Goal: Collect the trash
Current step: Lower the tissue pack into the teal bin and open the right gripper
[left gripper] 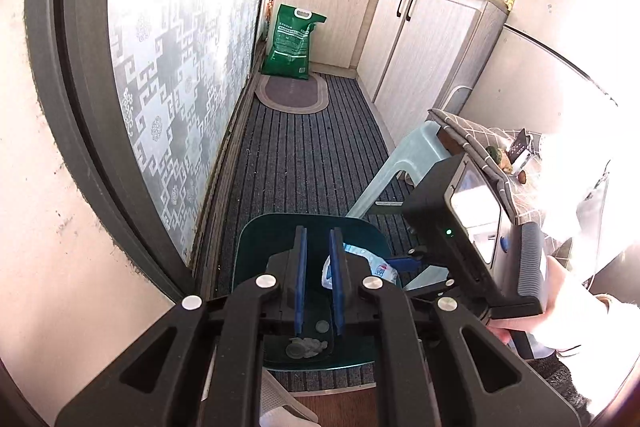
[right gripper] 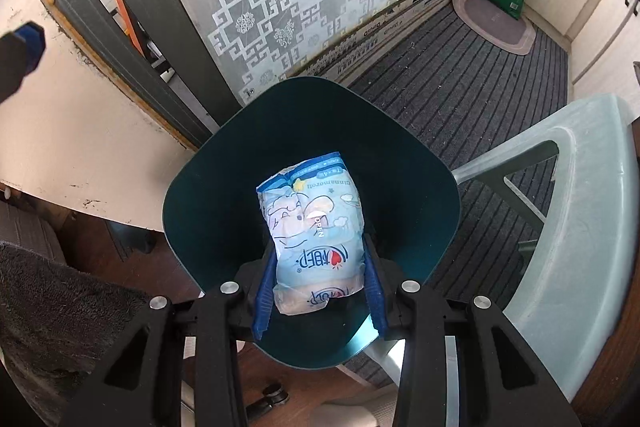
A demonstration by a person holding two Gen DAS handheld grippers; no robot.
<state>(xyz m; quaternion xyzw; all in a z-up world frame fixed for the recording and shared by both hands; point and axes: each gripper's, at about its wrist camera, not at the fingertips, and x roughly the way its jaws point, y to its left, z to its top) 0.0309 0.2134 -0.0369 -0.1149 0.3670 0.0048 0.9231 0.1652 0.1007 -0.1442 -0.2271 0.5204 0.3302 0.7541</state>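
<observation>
My right gripper (right gripper: 319,251) is shut on a light blue tissue pack (right gripper: 316,239), its pads pressing both sides. It holds the pack just inside the mouth of a dark teal bin (right gripper: 224,207). In the left wrist view the pack (left gripper: 360,259) and the right gripper (left gripper: 384,267) show over the bin (left gripper: 260,227), with a hand (left gripper: 560,291) on the handle. My left gripper (left gripper: 318,231) hovers above the bin, its blue pads a narrow gap apart with nothing between them. Crumpled white paper (left gripper: 310,347) and round caps lie on the bin's floor. The left gripper's tip (right gripper: 28,39) shows at the right wrist view's left edge.
A pale plastic stool (right gripper: 580,207) stands right of the bin on striped carpet (left gripper: 304,155). A frosted patterned sliding door (left gripper: 172,67) runs along the left. A green sack (left gripper: 294,41) and an oval mat (left gripper: 292,93) lie at the far end by cabinets (left gripper: 424,39). A cloth-covered table (left gripper: 480,135) is at the right.
</observation>
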